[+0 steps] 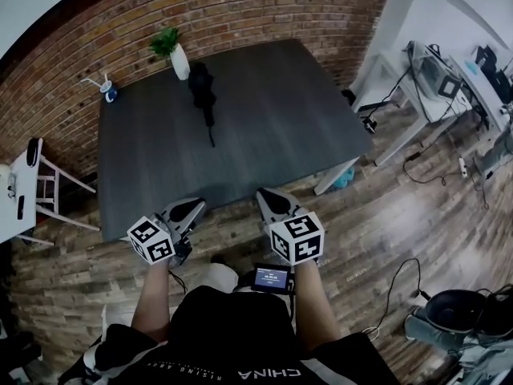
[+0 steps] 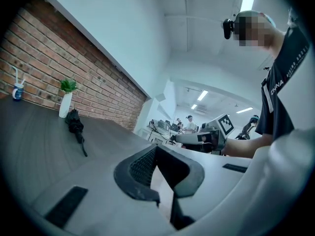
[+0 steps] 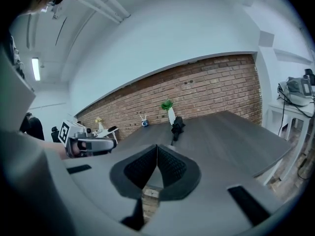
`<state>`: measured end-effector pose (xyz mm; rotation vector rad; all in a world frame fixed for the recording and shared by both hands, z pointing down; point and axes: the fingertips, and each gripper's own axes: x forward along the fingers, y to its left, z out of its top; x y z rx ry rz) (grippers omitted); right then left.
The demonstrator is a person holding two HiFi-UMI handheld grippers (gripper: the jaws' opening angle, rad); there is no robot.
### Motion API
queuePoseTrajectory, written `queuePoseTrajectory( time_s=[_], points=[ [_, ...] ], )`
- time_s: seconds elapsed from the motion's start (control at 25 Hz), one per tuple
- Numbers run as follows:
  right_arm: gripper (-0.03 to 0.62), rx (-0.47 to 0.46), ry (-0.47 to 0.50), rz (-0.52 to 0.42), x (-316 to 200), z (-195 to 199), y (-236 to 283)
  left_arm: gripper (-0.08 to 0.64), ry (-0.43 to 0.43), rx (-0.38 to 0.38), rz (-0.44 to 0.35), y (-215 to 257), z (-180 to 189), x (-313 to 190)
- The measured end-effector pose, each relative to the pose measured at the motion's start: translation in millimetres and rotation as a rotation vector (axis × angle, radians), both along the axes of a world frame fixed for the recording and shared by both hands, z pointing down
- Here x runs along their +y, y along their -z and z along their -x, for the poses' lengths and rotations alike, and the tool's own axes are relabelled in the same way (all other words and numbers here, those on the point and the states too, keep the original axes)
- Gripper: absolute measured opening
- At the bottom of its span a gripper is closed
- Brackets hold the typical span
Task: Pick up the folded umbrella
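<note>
In the head view, the folded umbrella [image 1: 203, 91] lies on the far half of the dark table [image 1: 272, 127], just beside a white vase [image 1: 180, 64] with a green plant that stands at the back edge by the brick wall [image 1: 240, 10]. A small blue cup [image 1: 110, 94] sits at the table's far left corner. The left gripper [image 1: 188, 208] and the right gripper [image 1: 269, 196] are held side by side over the table's near edge, well apart from the umbrella, and neither carries anything.

In the left gripper view, the fingers [image 2: 140, 168] are pressed together at their tips with nothing between them. The umbrella [image 2: 75, 124] lies ahead and to the left on the table [image 2: 39, 146], near the vase [image 2: 64, 105] against the wall. The right gripper [image 2: 206, 137] shows at the right, level with this one.

In the right gripper view, the fingers [image 3: 140, 167] are likewise closed on each other and empty. The umbrella [image 3: 176, 126] lies straight ahead across the table [image 3: 231, 136], its handle end towards the camera, just in front of the vase [image 3: 171, 115]. The left gripper [image 3: 88, 142] shows at the left.
</note>
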<state>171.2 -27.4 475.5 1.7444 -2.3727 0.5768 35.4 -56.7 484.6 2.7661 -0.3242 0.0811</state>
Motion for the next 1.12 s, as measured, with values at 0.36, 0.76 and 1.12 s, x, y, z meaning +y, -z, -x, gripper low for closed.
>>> queuePoseTrajectory(
  time_s=[0.36,0.76,1.12],
  points=[
    [0.008,0.017,0.008,0.012,-64,-17,-8,0.003,0.029,0.020,0.024,-12,-18,-74],
    [0.008,0.021,0.002,0.008,-177,-32,6,0.003,0.004,0.006,0.019,1,-40,-184],
    [0.008,0.035,0.015,0.045,-254,-21,2,0.003,0.004,-0.003,0.045,-4,-31,-260]
  ],
)
